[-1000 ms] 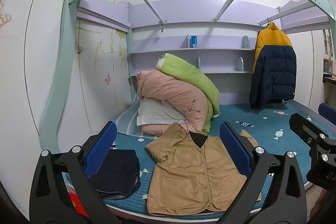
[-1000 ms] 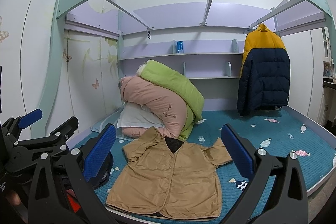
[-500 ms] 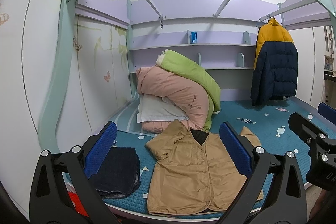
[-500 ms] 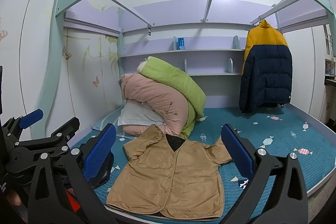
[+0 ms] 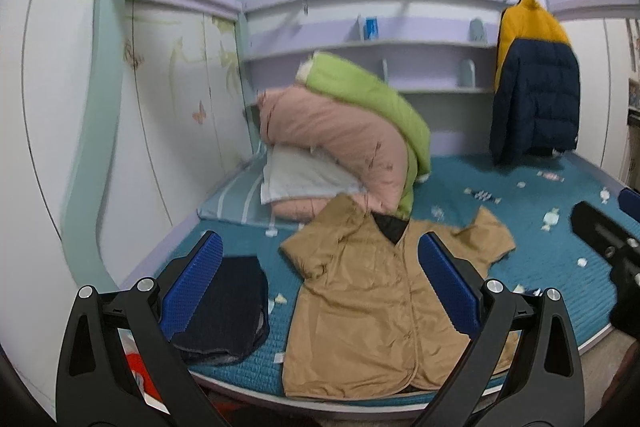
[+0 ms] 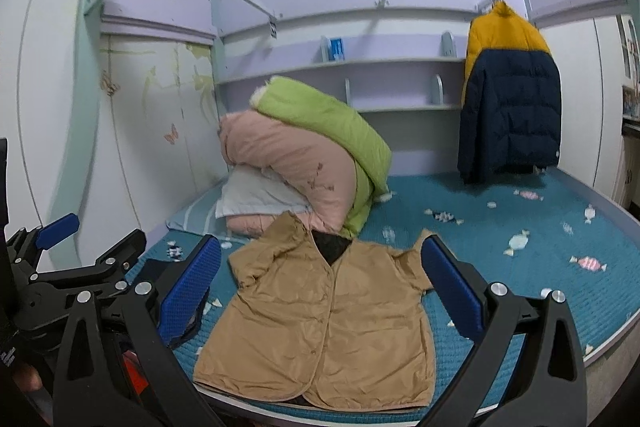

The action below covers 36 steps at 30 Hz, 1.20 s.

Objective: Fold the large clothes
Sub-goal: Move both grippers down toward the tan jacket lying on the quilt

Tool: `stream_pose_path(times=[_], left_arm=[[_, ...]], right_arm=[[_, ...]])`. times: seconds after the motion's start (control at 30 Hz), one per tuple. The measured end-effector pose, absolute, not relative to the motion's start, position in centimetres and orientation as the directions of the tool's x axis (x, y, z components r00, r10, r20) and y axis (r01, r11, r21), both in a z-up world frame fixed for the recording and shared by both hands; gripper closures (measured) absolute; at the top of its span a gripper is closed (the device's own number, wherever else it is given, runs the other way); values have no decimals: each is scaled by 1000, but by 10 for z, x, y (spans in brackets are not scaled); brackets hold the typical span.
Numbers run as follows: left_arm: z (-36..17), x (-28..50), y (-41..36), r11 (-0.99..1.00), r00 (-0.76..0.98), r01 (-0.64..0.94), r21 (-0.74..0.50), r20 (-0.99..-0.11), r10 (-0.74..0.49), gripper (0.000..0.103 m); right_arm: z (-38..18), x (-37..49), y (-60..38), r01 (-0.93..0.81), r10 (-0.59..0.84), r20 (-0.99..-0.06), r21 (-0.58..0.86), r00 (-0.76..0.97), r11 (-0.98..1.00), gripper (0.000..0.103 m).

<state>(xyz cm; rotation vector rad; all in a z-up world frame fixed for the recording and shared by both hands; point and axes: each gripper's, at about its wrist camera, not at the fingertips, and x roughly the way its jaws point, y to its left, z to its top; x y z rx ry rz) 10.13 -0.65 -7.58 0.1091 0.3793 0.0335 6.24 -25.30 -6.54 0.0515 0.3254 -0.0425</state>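
A tan padded jacket [image 5: 360,307] lies flat, front up, at the near edge of the bed, sleeves folded short; it also shows in the right wrist view [image 6: 320,323]. My left gripper [image 5: 320,287] is open and empty, held in the air in front of the bed, above the jacket's left side. My right gripper [image 6: 320,287] is open and empty, held in front of the jacket. The left gripper also shows at the left of the right wrist view [image 6: 80,259]. The right gripper's body shows at the right edge of the left wrist view [image 5: 608,239].
A folded dark garment [image 5: 228,303] lies left of the jacket. Pink and green quilts [image 5: 344,131] with a pillow are piled at the back. A yellow and navy puffer jacket [image 5: 532,83] hangs at the right. The teal bed cover [image 6: 520,227] stretches right. A bed frame arches overhead.
Both grippers have moved forward and tilted down toward the bed; the jacket and quilts look nearer and sit higher in view. Jaws stay open.
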Motion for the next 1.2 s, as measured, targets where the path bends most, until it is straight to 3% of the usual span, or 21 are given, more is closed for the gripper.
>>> stream_pose_path(times=[0.37,0.57,0.9,1.1,1.2], left_arm=[[-168,215,21,993,788,-31,110,-608,92,5],[-233,330,41,999,655,10,54,-755,34,5],[-292,510,4,988,582,111,110,-813,25,5],[-349,596,-18,946,538,113,304,-819,199,5],[-368,631,-21,940,511,113,321,-830,222,5]], right_arm=[[-164,160,-294,108,-29,-547,114,837,988,6],[-221,223,-315,138,-26,-644,124,764,983,6],[-274,346,-359,194,-111,-667,52,737,980,6],[-322,377,-382,194,-89,-692,75,716,978,6],[-336,387,-389,200,-83,-714,81,695,977,6]])
